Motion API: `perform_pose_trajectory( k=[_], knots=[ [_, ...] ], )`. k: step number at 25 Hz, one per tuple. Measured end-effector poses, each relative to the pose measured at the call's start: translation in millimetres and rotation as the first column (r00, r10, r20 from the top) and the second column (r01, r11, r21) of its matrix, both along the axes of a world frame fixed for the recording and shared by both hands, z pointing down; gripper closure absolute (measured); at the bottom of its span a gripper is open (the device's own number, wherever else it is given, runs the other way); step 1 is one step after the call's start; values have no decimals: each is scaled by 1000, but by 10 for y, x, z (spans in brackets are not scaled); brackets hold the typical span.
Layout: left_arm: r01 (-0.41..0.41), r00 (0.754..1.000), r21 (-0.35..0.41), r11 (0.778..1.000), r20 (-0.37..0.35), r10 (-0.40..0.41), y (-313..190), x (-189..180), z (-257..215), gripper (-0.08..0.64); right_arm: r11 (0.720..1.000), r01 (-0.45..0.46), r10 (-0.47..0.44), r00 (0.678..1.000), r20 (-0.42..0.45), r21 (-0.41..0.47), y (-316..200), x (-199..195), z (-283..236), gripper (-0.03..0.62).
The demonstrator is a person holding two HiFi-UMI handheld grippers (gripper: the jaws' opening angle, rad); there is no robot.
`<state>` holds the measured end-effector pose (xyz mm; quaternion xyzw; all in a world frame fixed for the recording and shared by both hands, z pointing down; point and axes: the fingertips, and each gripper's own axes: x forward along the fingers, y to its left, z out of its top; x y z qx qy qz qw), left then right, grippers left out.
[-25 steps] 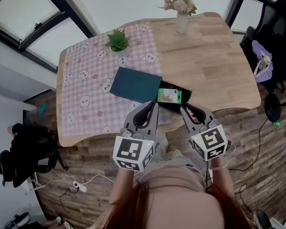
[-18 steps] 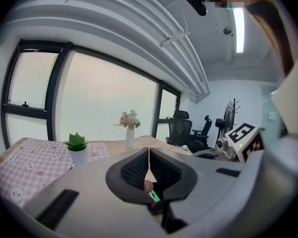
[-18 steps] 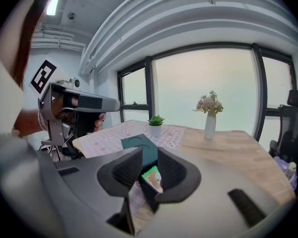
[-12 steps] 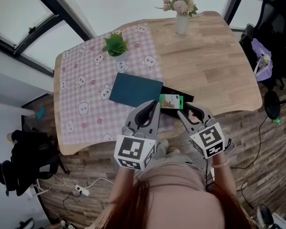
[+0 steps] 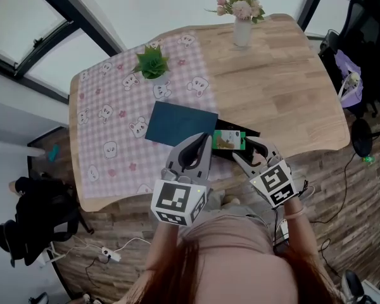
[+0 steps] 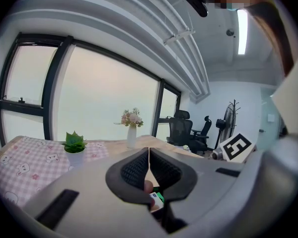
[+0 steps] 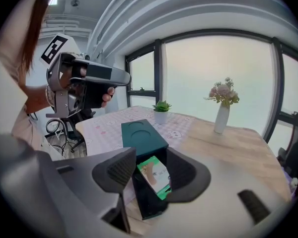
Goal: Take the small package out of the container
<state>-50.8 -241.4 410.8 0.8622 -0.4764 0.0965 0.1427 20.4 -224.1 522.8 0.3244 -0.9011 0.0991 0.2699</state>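
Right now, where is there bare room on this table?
The open wood between the vase and the black container is free, as is the checked cloth left of the teal lid. Around that container it is crowded.

The table (image 5: 285, 87) is pale wood with rounded corners. A pink checked cloth (image 5: 114, 125) printed with little bears covers its left part, from the far edge to the near edge; the right part is bare wood. A small potted plant (image 5: 152, 62) stands on the cloth near the far edge. A white vase (image 5: 242, 30) of pale flowers stands on the bare wood at the far edge. A flat teal lid (image 5: 180, 124) lies on the cloth towards the near edge, touching a black container (image 7: 148, 199) that sits open at the near edge.
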Motion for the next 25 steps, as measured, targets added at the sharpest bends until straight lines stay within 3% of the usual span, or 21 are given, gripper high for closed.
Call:
perform_pose_trajectory(
  k=[12,25],
  knots=[
    [0,1000,-31,1000,-10,0,-187,-113,108,548,995,78,-83,993,-78,-61,-120,-142,359,368],
    [7,1000,-60,998,-11,-7,-361,-283,242,548,980,161,-182,962,-202,-117,-211,-228,804,331]
  ],
)
